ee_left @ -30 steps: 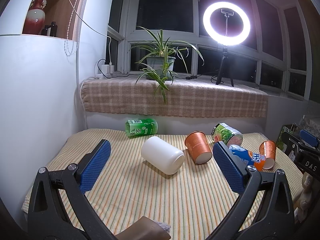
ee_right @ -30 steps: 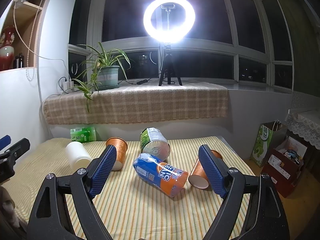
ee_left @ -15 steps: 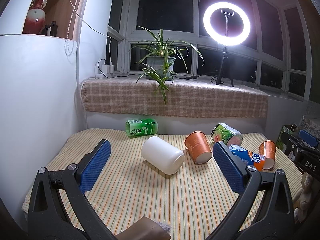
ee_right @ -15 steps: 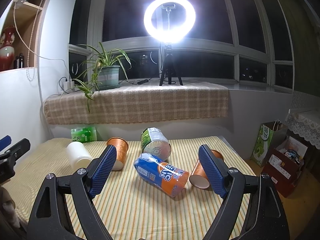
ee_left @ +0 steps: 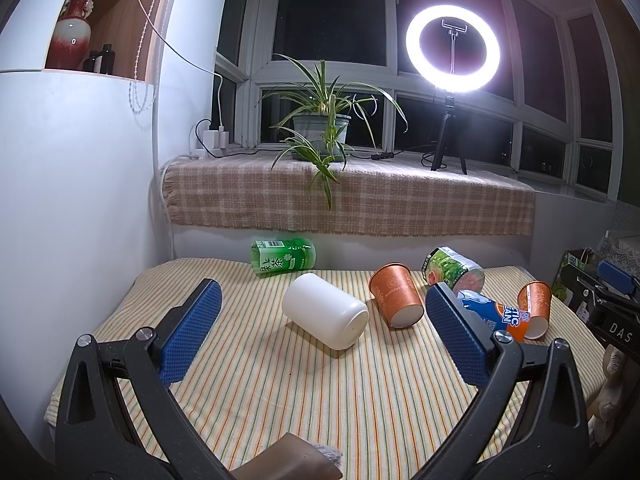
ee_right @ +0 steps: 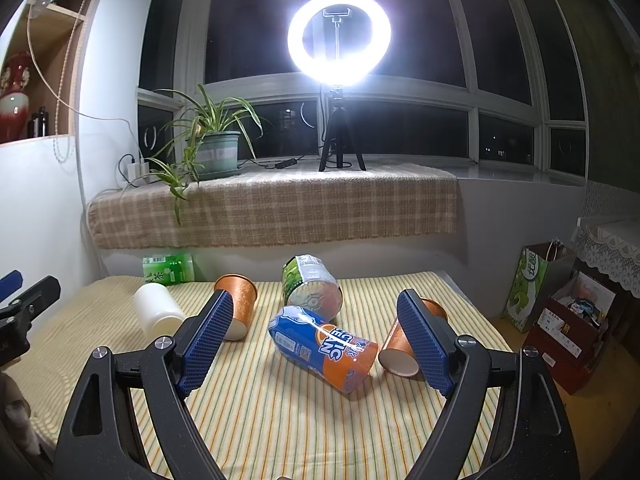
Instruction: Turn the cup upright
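Several cups lie on their sides on the striped tablecloth [ee_left: 320, 392]. A white cup [ee_left: 325, 317] lies in the middle of the left wrist view, with an orange paper cup [ee_left: 396, 295] to its right. My left gripper [ee_left: 324, 332] is open and empty, a little short of the white cup. In the right wrist view a blue and orange cup [ee_right: 322, 349] lies between the pads of my right gripper [ee_right: 316, 340], which is open and empty. A second orange paper cup [ee_right: 400, 350] lies partly behind the right pad. The white cup [ee_right: 158, 314] is at the left.
A green patterned cup [ee_right: 312, 286] and a green tea carton [ee_left: 283, 258] lie near the back wall. A checked cloth covers the window ledge [ee_left: 352, 200] holding a potted plant [ee_left: 320, 136] and a ring light [ee_left: 452, 48]. Bags and a box [ee_right: 560, 304] stand right of the table.
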Tool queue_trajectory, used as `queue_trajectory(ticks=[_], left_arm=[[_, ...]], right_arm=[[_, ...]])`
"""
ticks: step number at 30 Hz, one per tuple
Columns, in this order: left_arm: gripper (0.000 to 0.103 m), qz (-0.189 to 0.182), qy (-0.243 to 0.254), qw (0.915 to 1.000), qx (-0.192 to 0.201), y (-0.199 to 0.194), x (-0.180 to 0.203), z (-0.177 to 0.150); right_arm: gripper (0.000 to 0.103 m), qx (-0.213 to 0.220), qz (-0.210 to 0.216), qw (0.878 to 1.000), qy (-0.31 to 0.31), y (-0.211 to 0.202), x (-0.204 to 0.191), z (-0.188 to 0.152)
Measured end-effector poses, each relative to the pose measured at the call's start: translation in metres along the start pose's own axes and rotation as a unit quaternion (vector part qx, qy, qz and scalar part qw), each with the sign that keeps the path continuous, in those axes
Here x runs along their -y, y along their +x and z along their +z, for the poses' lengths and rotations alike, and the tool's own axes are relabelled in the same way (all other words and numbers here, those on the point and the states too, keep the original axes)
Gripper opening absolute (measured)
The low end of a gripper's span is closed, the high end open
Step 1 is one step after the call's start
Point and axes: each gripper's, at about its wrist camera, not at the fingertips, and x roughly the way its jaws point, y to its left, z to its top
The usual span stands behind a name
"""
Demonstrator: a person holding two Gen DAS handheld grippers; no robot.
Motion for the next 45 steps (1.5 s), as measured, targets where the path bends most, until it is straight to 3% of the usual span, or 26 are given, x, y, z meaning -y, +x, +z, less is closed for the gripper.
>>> queue_trajectory(ticks=[34, 41, 45], left_arm=[[0.103, 0.011, -0.002, 0.9999, -0.012, 0.004, -0.003, -0.005], [0.103, 0.014, 0.002, 0.9996, -0.023, 0.006, -0.006, -0.008], [0.103, 0.014, 0.005, 0.9993, -0.036, 0.009, -0.008, -0.011]], right_arm=[[0.084, -0.028, 0.016, 0.999, -0.005, 0.023, -0.006, -0.002], [0.084, -0.063, 0.046, 0.997, 0.004, 0.051, -0.003, 0.004], [0.084, -0.113, 0.077, 0.991, 0.006, 0.087, 0.001, 0.012]])
